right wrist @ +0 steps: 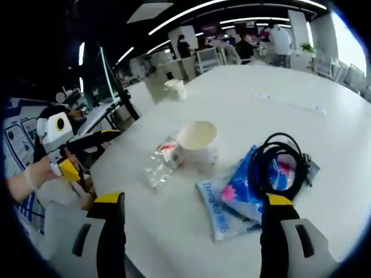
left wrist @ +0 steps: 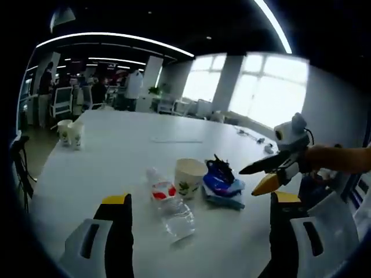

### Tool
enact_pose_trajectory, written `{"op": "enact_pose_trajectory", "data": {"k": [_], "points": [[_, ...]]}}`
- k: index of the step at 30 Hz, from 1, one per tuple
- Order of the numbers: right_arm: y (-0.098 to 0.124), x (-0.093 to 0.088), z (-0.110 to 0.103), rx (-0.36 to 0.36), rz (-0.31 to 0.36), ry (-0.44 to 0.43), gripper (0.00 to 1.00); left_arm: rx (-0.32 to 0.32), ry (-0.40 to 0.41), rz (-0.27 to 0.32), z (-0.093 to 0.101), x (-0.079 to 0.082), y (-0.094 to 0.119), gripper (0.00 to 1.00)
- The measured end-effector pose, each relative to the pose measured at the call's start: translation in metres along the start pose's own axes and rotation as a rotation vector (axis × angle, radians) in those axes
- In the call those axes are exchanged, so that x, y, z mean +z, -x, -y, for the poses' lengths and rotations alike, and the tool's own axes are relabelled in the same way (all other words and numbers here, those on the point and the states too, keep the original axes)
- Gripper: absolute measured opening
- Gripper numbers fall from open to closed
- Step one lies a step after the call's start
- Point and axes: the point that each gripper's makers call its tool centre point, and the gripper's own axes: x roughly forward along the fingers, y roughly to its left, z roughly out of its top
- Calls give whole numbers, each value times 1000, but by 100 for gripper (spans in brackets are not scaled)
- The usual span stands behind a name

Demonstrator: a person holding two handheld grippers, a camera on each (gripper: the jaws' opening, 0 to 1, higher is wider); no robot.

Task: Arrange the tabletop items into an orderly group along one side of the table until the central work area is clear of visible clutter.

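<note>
Left gripper view: your left gripper [left wrist: 200, 200] sits at 6 o'clock, fingers wide apart, nothing between them. Just past the tips, a clear plastic bottle [left wrist: 169, 204] with a red label lies on its side on the white table [left wrist: 116, 147]. Right behind it at about 12 from the bottle, a paper cup [left wrist: 189, 176] stands upright, touching or nearly touching the bottle's cap end. Beside the cup at 3 o'clock: a blue packet [left wrist: 223, 186] lying flat with a black cable [left wrist: 221, 167] on top. Your right gripper comes in at 3 o'clock of this view, over the table edge near the packet, jaws apart, holding nothing.

Far left at 10 o'clock, two more paper cups [left wrist: 69, 132] stand close together near the table's edge, well apart from the main cluster. A flat white strip [left wrist: 177, 139] lies past mid-table at 12.

Right gripper view: your right gripper [right wrist: 194, 200] at 6 o'clock, fingers apart, empty. Nearest, at 5 o'clock, is the blue packet [right wrist: 243, 197] with the coiled black cable [right wrist: 281, 165] on it. Cup [right wrist: 197, 141] sits at centre, bottle [right wrist: 162, 162] lies against it at its 9 o'clock. Your left gripper shows at 9 o'clock, off the table edge, jaws apart. The far cups [right wrist: 175, 88] are at 11.

People and chairs are in the background, too blurred for detail.
</note>
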Motion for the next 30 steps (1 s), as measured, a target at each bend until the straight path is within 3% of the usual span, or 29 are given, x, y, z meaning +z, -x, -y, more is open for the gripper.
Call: {"op": "enact_pose_trajectory", "data": {"k": [11,25,30], "points": [[-5,0,-14,-28,25,-45,96,-30,18,-16,-15,-4,6,96],[-16,8,-37,-68,56,-82,96,-72,22,-6,-39,8,-3,95],[-24,9,-52,-74,53,-86,95,-61,54,27,-54,16,-12,94]]}}
